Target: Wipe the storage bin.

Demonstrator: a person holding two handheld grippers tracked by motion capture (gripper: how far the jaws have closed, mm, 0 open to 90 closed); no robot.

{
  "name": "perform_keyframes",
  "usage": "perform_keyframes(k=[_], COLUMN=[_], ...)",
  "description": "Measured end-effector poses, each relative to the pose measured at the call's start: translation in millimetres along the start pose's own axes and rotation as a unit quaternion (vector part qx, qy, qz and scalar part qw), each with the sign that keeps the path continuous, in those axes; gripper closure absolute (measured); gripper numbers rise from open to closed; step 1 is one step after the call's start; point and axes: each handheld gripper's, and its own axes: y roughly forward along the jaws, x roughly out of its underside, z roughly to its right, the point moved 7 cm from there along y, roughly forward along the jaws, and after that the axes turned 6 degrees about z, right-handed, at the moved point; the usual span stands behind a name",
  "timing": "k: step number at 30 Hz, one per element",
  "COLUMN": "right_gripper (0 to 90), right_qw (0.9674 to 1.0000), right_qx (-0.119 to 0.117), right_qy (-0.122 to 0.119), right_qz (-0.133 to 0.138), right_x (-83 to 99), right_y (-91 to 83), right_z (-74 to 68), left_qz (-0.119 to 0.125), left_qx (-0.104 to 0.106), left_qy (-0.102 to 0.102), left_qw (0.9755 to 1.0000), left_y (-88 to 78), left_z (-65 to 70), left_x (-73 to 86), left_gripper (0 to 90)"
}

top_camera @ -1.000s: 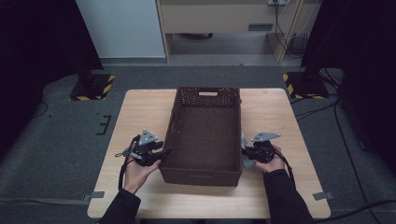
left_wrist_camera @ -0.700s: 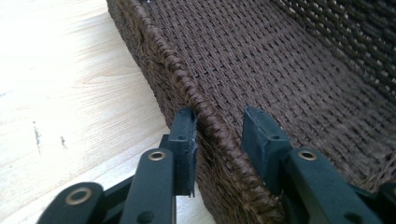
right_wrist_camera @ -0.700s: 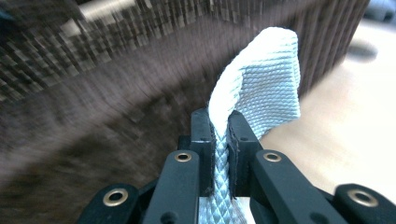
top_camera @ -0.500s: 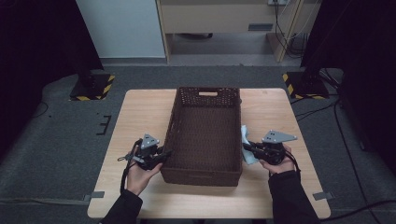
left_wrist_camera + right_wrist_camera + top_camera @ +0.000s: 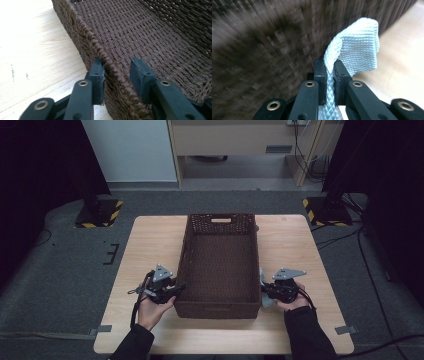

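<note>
A dark brown woven basket (image 5: 183, 262) stands lengthwise in the middle of the wooden table (image 5: 150, 240). My left gripper (image 5: 179, 287) straddles the rim of the basket's left wall (image 5: 100, 50) near the front corner. Its jaws have just been opening; the outer pad (image 5: 99, 72) rests against the wall and the inner pad (image 5: 138, 72) stands off it inside the basket. My right gripper (image 5: 265, 291) is beside the basket's right wall (image 5: 262, 37), shut on a pale blue-white knitted cloth (image 5: 359, 47). The cloth (image 5: 261, 279) hangs against that wall.
Two black stands with yellow-and-black striped bases (image 5: 100, 212) (image 5: 322, 210) sit on the grey floor behind the table. A pale cabinet (image 5: 230, 140) and cables are farther back. Bare table shows on both sides of the basket.
My right gripper has shifted slightly toward the table's near edge with the cloth, which stood higher half a second ago. The left hand has stayed at the rim.
</note>
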Motion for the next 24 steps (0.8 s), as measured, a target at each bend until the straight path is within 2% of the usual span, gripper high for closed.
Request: perform_keyframes(k=[2,5,8,11,14,18,20,22,24], right_gripper=[84.1,84.1,83.9,83.9,83.9,84.0,84.0,84.0,83.9], right_qw=[0.999,0.9965,0.9959,0.9975,0.9993,0.9999,0.9997,0.9994,0.9996], right_qx=[-0.003,-0.005,-0.005,-0.001,0.006,0.011,0.008,0.002,0.003], right_qy=[-0.005,-0.014,-0.022,-0.02,-0.013,0.002,0.011,0.025,0.018], right_qz=[0.044,0.083,0.087,0.068,0.035,0.006,-0.018,-0.024,-0.02], right_x=[-16.7,-35.8,-39.9,-30.6,-14.3,2.4,12.6,16.0,10.7], right_y=[-13.6,-29.6,-35.5,-31.4,-22.0,-8.2,1.4,6.3,3.3], right_z=[-2.1,-5.0,-5.9,-2.7,3.2,10.5,11.0,10.2,9.4], left_qz=[0.003,0.005,0.009,0.014,0.018,0.016,0.014,0.017,0.022], left_qx=[-0.005,-0.012,-0.016,-0.018,-0.019,-0.018,-0.017,-0.018,-0.014], left_qy=[-0.006,-0.015,-0.02,-0.025,-0.028,-0.028,-0.027,-0.022,-0.02], left_qw=[1.0,0.9998,0.9996,0.9994,0.9993,0.9993,0.9994,0.9994,0.9995], left_y=[0.3,1.7,3.8,6.7,10.0,15.5,16.8,16.3,14.8], left_z=[0.1,0.2,1.1,2.3,0.8,-2.3,-2.7,-3.2,-4.1], left_x=[-0.6,-1.8,-2.8,-4.0,-5.9,-9.7,-10.9,-11.1,-11.7], left_gripper=[66.7,69.3,69.8,69.9,70.1,70.1,69.9,68.9,64.0])
